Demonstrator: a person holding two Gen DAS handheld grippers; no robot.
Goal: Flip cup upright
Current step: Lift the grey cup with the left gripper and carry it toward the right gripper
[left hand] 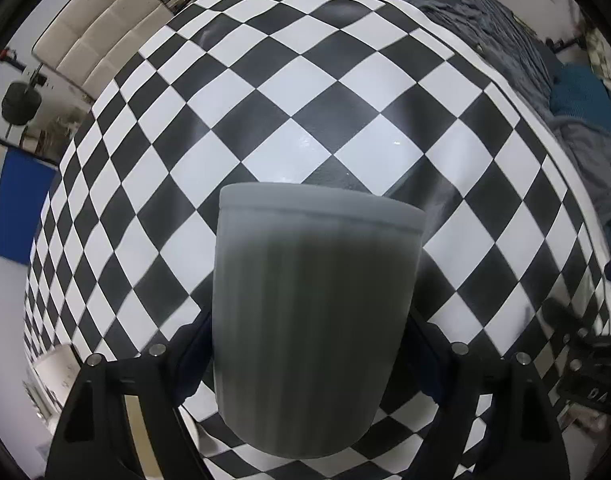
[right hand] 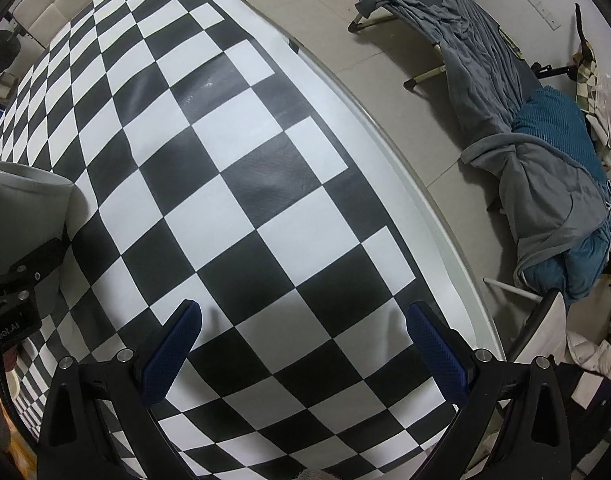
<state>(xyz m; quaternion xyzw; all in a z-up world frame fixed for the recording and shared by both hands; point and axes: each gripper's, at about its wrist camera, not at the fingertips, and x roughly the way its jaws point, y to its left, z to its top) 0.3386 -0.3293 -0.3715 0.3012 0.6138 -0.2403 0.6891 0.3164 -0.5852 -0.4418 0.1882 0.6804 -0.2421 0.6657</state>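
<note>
Left tongs [left hand: 309, 344] are clamped on the grey cup [left hand: 315, 320], rim pointing away over the checkered bench [left hand: 305, 92], seemingly mid-flip, next setting it base-down; right tongs [right hand: 305, 352] hang apart, empty.

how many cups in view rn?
1. The grey cup is clamped in the left gripper above the checkered tablecloth; its rim shows at the right wrist view's left edge. No others visible.
</note>
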